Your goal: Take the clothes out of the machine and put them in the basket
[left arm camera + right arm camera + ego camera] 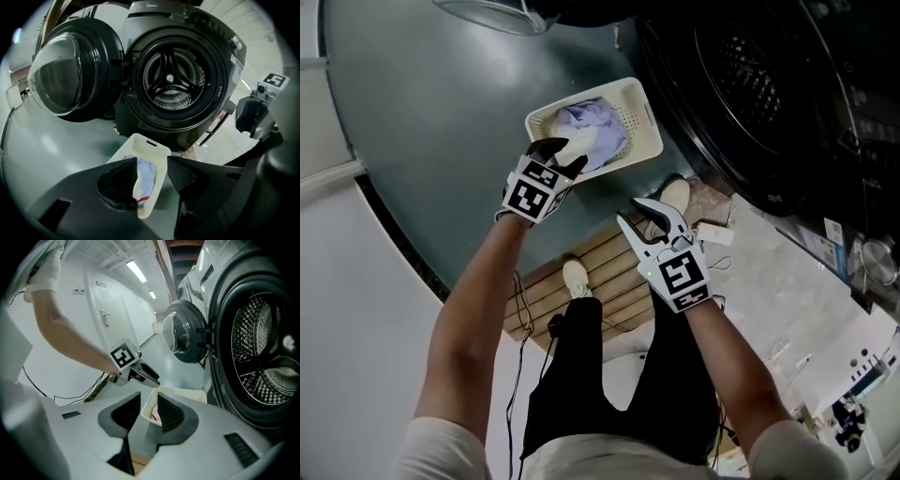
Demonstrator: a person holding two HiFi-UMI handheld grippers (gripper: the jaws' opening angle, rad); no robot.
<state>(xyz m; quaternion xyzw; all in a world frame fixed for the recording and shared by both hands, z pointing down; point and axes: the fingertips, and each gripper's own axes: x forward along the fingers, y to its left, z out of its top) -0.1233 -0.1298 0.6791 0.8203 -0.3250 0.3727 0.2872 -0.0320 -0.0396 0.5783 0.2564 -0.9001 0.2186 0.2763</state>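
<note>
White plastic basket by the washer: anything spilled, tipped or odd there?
Nothing stands out. The white perforated plastic basket sits upright on the grey floor, with the pale lilac and white clothes piled inside it; none lie on the floor around it.

Both forearms [473,291] bare, stretched forward and down. Left gripper [562,155] — jaws apart, nothing between the pads. Right gripper [628,210] — jaws parted, empty, tips angled down. The grippers are near each other, not touching.
</note>
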